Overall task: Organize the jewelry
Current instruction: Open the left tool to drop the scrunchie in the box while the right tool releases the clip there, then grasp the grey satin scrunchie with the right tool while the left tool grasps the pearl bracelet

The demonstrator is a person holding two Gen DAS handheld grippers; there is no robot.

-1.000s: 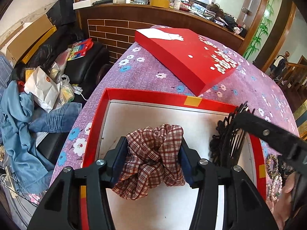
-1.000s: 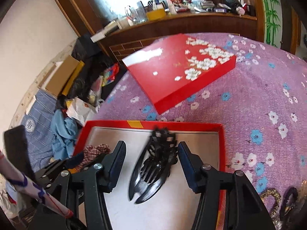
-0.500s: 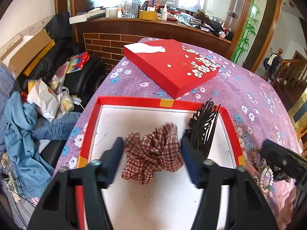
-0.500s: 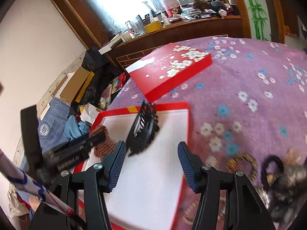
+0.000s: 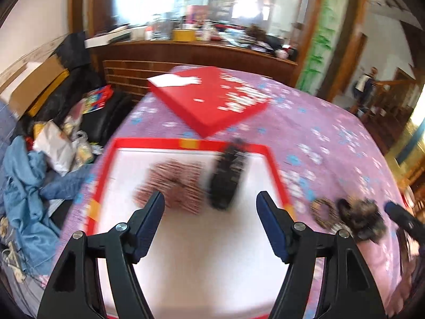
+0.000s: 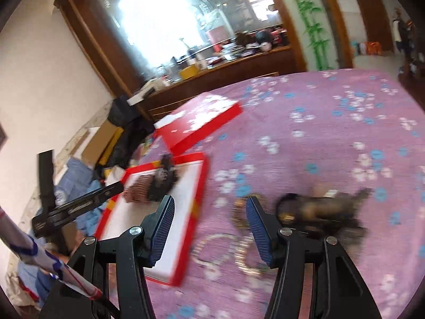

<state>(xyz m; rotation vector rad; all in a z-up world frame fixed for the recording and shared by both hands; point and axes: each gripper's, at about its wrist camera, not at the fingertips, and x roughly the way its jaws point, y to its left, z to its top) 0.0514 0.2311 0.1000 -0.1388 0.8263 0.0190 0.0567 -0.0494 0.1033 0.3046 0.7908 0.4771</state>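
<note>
Lying lengthwise toward lid, black hair claw (image 5: pixel 228 178) (blurred); left gripper (image 5: pixel 209 207) released, right gripper (image 6: pixel 209 212) likewise.

A: Left tongs (image 5: pixel 209 207) — state?
B: Jaws parted wide, nothing between the blue pads (image 5: pixel 150 220). Tilted downward.
A: Right tongs (image 6: pixel 209 212)?
B: Also parted, pads bare, nothing gripped. Pointing down at a slant.
A: Can either be seen from the other's camera?
B: Yes. The left shows at the right camera's left edge, black, angled.
</note>
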